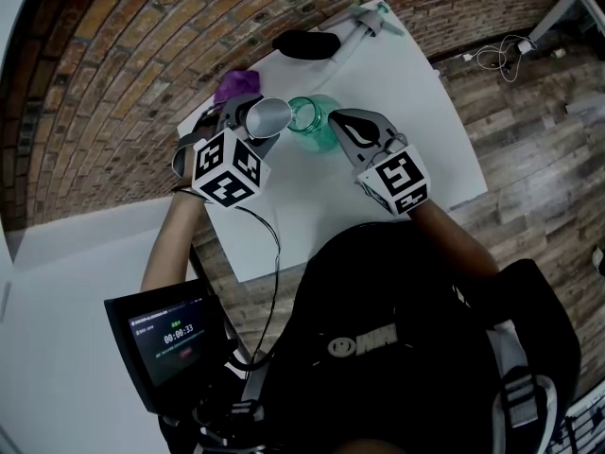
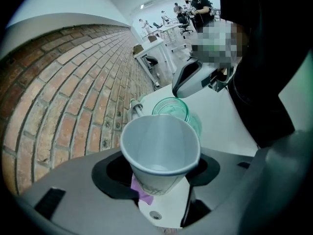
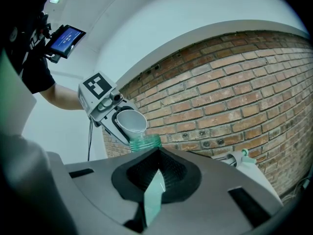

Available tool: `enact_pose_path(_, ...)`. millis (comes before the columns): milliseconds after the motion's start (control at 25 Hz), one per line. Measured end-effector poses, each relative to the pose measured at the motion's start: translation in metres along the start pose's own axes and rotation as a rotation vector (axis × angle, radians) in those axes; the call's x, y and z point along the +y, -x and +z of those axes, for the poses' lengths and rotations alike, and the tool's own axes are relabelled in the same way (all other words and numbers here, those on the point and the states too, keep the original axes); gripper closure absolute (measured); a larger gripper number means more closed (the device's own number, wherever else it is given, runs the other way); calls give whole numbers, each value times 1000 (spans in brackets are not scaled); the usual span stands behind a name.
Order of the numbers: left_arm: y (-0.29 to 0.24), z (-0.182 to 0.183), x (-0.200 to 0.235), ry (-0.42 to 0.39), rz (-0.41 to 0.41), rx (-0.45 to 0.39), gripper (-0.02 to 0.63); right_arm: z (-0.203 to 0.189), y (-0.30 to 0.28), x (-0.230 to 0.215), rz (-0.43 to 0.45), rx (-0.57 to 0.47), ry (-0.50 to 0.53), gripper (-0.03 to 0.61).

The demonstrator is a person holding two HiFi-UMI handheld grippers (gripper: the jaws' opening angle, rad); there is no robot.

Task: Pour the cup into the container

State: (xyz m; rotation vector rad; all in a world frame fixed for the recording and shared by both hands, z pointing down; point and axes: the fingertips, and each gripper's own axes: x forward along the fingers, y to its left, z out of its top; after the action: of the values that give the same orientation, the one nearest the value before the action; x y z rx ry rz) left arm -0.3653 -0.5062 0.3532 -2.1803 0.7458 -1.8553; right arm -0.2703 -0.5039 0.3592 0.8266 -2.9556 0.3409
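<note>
My left gripper (image 1: pixel 253 126) is shut on a white paper cup (image 1: pixel 267 116), which is tilted with its rim over the mouth of a green glass jar (image 1: pixel 314 123) on the white table (image 1: pixel 397 83). In the left gripper view the cup (image 2: pixel 160 151) sits between the pads, and only its pale inside shows. The jar (image 2: pixel 173 109) stands just beyond it. My right gripper (image 1: pixel 352 132) is at the jar's right side. In the right gripper view its jaws (image 3: pixel 155 177) stand nearly together with nothing in them. The jar (image 3: pixel 145 142) rises just past the tips, with the cup (image 3: pixel 131 123) tipped above it.
A purple cloth (image 1: pixel 236 85) lies behind the left gripper. A black object (image 1: pixel 305 43) and a spray bottle (image 1: pixel 369 22) are at the table's far end. Brick surface borders the table's left side. A small screen (image 1: pixel 170 334) hangs near my body.
</note>
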Motion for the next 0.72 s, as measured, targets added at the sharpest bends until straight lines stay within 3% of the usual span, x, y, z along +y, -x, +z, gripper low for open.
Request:
enact_pose_path(240,3,5,1,15,-5,-15,328,1,2,0,-3,-4,-3,583)
enact_pose_path(720,3,6,4,-55,11,28,328,3,3,0,-4,-9,-7,583)
